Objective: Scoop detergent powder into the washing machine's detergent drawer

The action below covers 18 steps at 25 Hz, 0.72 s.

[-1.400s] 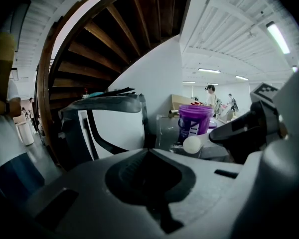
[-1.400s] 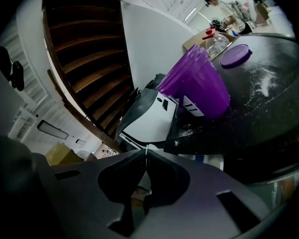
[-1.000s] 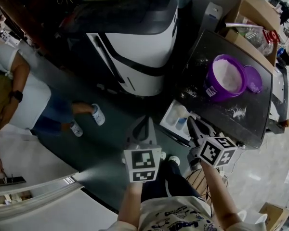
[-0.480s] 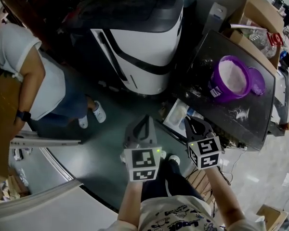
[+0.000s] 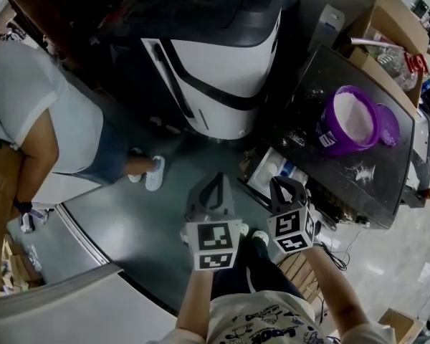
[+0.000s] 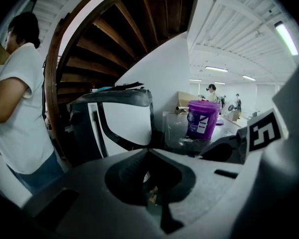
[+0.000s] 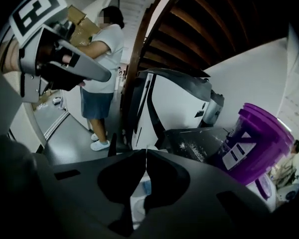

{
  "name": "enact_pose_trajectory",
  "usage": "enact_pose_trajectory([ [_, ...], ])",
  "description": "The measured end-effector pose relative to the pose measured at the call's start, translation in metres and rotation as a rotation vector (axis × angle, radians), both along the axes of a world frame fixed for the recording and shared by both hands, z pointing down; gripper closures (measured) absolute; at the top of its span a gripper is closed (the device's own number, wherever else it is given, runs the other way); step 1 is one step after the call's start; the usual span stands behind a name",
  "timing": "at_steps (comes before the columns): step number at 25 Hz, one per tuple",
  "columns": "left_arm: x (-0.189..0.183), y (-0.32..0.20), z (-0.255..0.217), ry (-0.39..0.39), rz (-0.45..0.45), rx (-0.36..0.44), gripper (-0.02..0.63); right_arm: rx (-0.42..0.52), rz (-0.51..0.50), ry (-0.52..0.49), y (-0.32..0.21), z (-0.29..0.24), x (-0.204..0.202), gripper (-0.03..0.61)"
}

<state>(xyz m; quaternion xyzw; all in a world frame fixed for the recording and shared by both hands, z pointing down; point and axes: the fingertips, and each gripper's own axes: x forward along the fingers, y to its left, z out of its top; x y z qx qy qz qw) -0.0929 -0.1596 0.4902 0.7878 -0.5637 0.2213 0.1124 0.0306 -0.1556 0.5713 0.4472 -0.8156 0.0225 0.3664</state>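
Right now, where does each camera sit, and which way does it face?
Head view: on the person's head, facing steeply down at the purple bucket; both forearms, left gripper and right gripper show.
Left gripper view: on the left gripper, facing along its shut jaws toward the white-and-black appliance; the right gripper shows at right.
Right gripper view: on the right gripper, facing along its shut jaws toward the appliance, bystander at left; the left gripper shows upper left.
Shared: all three show bucket, appliance and bystander.

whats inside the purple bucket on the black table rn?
White powder fills most of the purple bucket, as the head view shows. No scoop shows on the surface; anything buried under the powder is covered.
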Motion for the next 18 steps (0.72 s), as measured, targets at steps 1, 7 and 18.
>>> enact_pose_trajectory([
  [1, -0.001, 0.000, 0.000, 0.000, -0.003, -0.001, 0.612, 0.006, -0.013, 0.025, 0.000, 0.002, -0.001, 0.560],
  [7, -0.005, 0.001, 0.003, 0.002, -0.011, -0.007, 0.612, 0.057, -0.093, 0.190, 0.003, 0.012, -0.005, 0.560],
  [18, -0.008, 0.004, 0.003, 0.005, -0.021, -0.004, 0.612, 0.161, -0.244, 0.467, 0.011, 0.025, -0.012, 0.560],
])
